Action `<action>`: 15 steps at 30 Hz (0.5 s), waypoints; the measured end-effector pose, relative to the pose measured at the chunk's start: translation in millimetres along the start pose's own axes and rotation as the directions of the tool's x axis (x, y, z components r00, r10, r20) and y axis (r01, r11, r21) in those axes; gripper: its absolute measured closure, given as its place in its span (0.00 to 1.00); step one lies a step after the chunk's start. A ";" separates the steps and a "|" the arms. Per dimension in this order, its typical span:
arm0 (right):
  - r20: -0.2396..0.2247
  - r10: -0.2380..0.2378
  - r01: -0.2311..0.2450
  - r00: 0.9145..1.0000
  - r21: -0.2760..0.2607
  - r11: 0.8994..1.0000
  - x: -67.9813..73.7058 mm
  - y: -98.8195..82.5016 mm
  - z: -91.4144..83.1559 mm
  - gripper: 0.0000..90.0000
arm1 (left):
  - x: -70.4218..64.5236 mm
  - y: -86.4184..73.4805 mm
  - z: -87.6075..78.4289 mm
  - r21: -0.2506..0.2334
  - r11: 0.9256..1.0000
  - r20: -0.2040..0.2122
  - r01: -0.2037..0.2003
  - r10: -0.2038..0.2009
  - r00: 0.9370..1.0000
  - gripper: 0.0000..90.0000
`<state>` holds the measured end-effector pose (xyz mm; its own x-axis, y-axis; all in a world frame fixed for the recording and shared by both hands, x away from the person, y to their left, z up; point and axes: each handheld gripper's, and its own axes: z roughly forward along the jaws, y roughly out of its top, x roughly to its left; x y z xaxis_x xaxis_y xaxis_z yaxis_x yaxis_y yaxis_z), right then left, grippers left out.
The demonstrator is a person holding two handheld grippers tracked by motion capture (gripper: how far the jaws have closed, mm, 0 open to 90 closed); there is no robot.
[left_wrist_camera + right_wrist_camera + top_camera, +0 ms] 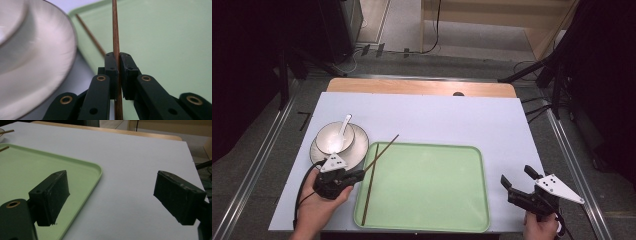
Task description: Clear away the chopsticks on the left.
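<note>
My left gripper is shut on a thin brown chopstick. The held stick slants up and away over the left rim of the light green tray. A second chopstick lies inside the tray along its left side. My right gripper stands open just right of the tray, over the white table cover, with nothing between its jaws.
A white bowl with a white spoon in it stands on a plate, just left of the tray and close beside my left gripper. The white cover runs bare behind the tray to the wooden table edge.
</note>
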<state>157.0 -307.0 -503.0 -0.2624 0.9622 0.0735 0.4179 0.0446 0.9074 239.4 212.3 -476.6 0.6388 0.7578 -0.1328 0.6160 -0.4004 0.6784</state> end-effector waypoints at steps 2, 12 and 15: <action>-0.002 -0.004 0.004 1.000 -0.002 1.000 0.0 0.2 0.1 0.14 | -7.0 -0.3 6.6 0.004 1.000 0.018 0.010 -0.010 1.000 0.95; -0.004 -0.006 0.006 1.000 -0.002 1.000 0.3 0.3 0.4 0.14 | -47.3 -1.7 45.7 0.050 0.998 0.091 0.022 -0.027 0.995 0.95; -0.004 -0.006 0.006 1.000 -0.003 1.000 0.2 0.3 0.1 0.14 | -53.6 -2.8 50.5 0.063 0.998 0.092 0.018 -0.024 0.995 0.95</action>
<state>157.1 -306.7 -502.7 -0.2680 0.9609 0.0701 0.4142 0.0492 0.9089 226.7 146.8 -507.8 0.6637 0.7166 -0.2147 0.6550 -0.4181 0.6294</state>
